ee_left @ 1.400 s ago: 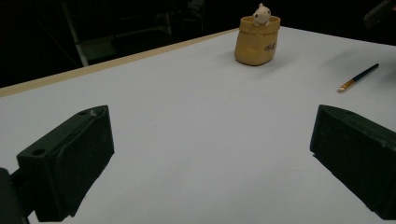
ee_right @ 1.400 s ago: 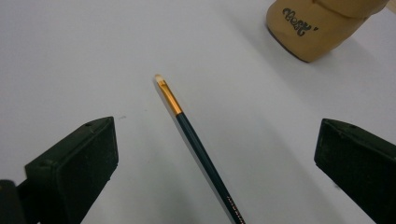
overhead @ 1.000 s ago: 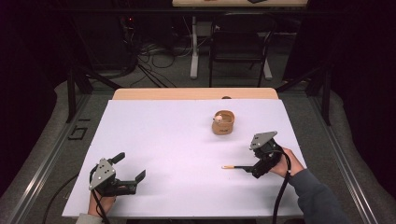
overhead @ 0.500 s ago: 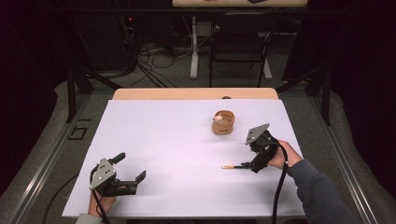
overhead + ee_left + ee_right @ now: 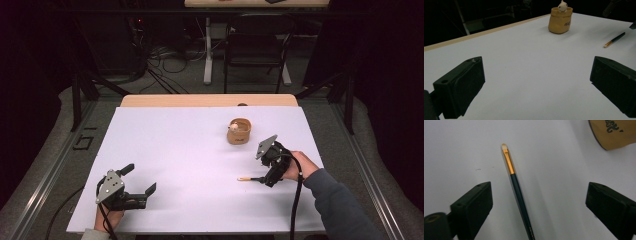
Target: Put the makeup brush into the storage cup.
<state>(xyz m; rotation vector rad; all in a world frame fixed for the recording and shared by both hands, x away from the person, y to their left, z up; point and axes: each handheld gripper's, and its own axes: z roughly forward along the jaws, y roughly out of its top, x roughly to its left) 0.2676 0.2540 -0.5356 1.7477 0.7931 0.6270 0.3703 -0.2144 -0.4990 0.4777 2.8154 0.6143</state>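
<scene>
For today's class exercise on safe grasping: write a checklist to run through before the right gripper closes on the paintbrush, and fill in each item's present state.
1. Paintbrush lies between the right gripper's jaws: ok.
2. Jaws wide enough to clear the handle; they have just been closing slightly, pads not yet on it: ok.
3. Brush centred between the jaws: not ok, it lies nearer the left jaw in the right gripper view.
4. Brush lies flat on the white table, nothing on it: ok.
5. Tan pouch stands apart from the brush: ok.
6. Left gripper open, out of the way: ok.
</scene>
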